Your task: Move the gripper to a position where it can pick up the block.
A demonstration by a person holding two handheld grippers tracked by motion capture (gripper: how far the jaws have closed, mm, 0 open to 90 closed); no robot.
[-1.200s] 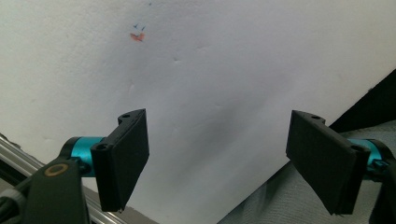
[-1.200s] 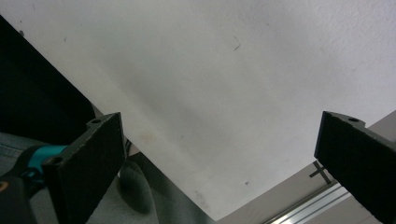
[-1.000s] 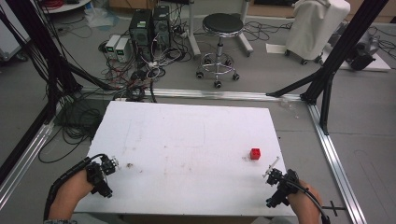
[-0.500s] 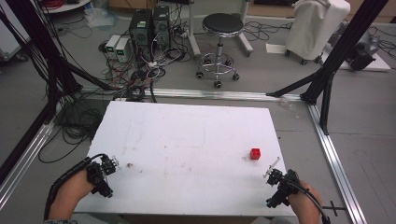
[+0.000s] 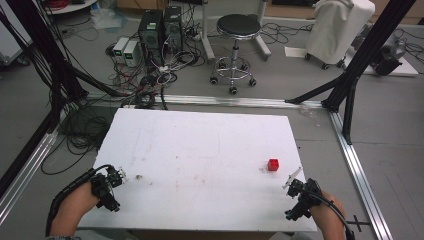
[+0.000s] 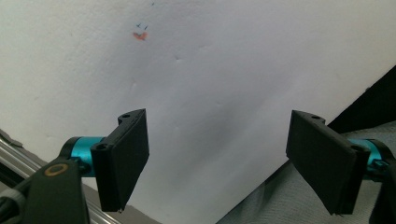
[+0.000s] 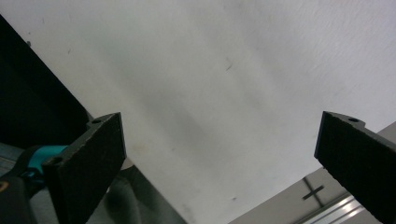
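A small red cube (image 5: 273, 164) sits on the white table (image 5: 200, 150), toward its right side. My right gripper (image 5: 298, 197) rests near the table's front right corner, a little in front of and right of the cube. In the right gripper view its jaws stand wide apart over bare white tabletop, so the right gripper (image 7: 219, 163) is open with nothing between them. My left gripper (image 5: 107, 187) lies at the front left edge of the table. Its jaws are also spread wide over the white surface in the left gripper view, leaving the left gripper (image 6: 219, 158) open.
A small dark speck (image 5: 139, 176) lies on the table just right of the left gripper. Behind the table stand a black stool (image 5: 235, 30), computer towers (image 5: 160, 27) and tangled cables (image 5: 145, 80). Metal rails (image 5: 357, 165) run along the floor on both sides.
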